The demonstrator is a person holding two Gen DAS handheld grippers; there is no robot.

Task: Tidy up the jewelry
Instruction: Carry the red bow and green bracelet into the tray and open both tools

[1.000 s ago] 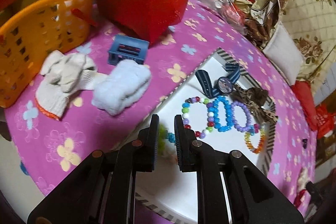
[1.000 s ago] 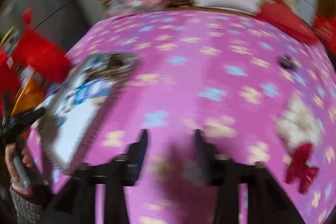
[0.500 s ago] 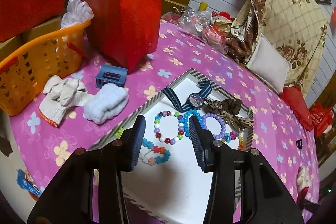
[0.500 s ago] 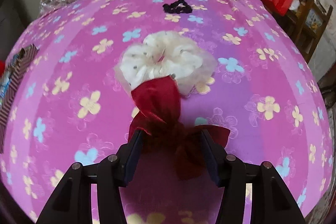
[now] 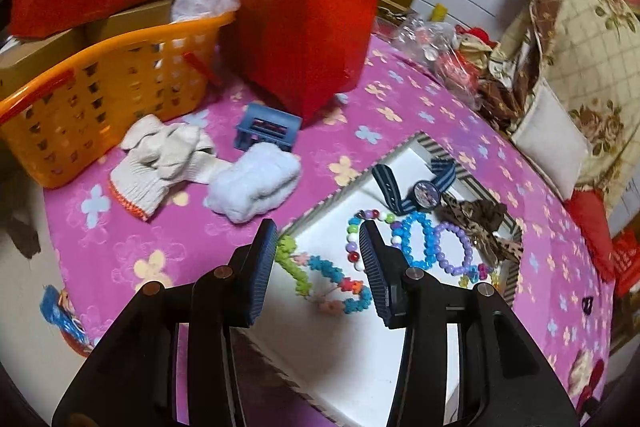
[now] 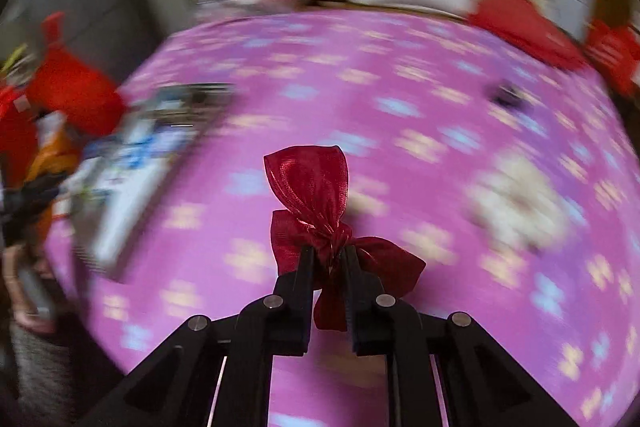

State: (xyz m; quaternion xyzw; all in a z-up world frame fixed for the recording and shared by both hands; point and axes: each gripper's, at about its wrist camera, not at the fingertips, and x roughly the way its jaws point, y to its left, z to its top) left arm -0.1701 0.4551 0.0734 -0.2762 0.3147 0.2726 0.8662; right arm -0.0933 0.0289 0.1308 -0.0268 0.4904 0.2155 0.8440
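Red organza ribbon bow sits pinched at its knot between the closing jaws of the right gripper, lifted above the pink floral tablecloth. Left gripper hovers, jaws apart and empty, over the white tray, its flower-bead bracelet lying between them.

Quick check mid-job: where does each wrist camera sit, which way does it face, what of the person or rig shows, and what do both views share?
Left wrist: on the left gripper, angled down at the striped white tray of bead bracelets and a watch; only its open fingers show.
Right wrist: on the right gripper, angled down across the table, blurred; fingers closing on a red ribbon bow, a person's hand at left.
Shared: pink flowered tablecloth, tray, orange basket.
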